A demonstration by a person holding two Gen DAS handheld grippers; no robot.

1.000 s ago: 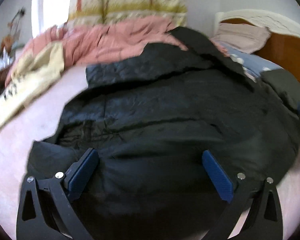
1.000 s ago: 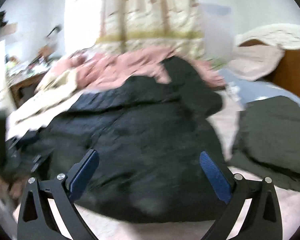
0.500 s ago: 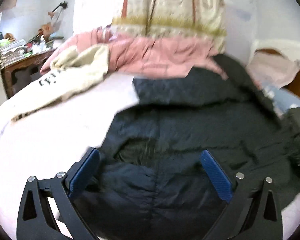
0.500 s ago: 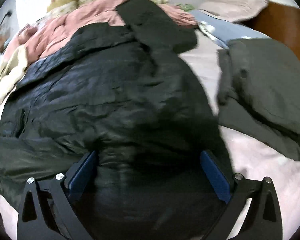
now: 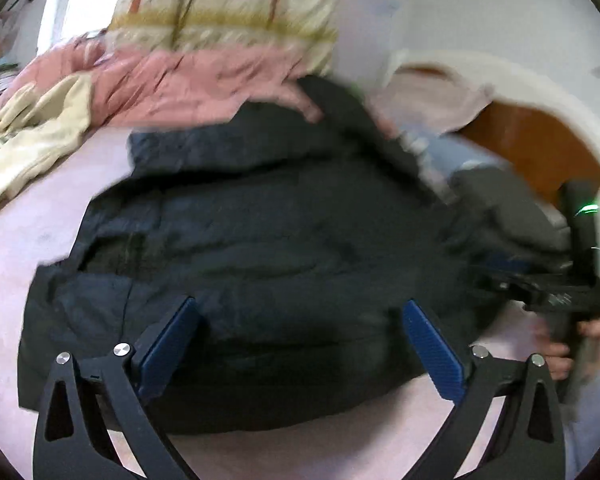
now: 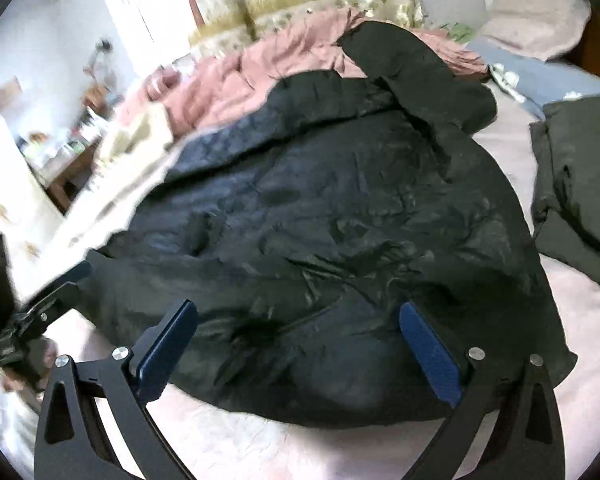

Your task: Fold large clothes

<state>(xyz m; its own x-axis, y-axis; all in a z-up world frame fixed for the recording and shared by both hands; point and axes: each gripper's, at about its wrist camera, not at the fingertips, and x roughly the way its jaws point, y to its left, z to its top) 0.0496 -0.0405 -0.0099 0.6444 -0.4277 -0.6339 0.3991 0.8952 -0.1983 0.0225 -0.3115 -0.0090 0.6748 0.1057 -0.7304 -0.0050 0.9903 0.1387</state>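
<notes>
Hovering low over the bed now, the left gripper (image 5: 298, 344) has its blue pads spread wide with nothing between them, right above the near hem of the black jacket (image 5: 260, 248), and the right gripper (image 6: 298, 344) matches it, fingers apart and empty over the same dark padded coat (image 6: 340, 220). That jacket sprawls across the pale pink sheet (image 6: 228, 444), rumpled, one sleeve reaching up onto the pink quilt (image 6: 260, 68) behind. A cream garment (image 5: 32, 148) lies off to the left, clear of it. Over on the right sits a dark grey folded piece (image 6: 580, 168), just beside the jacket's edge. From the left camera, a hand (image 5: 560, 344) shows gripping the other tool's handle
</notes>
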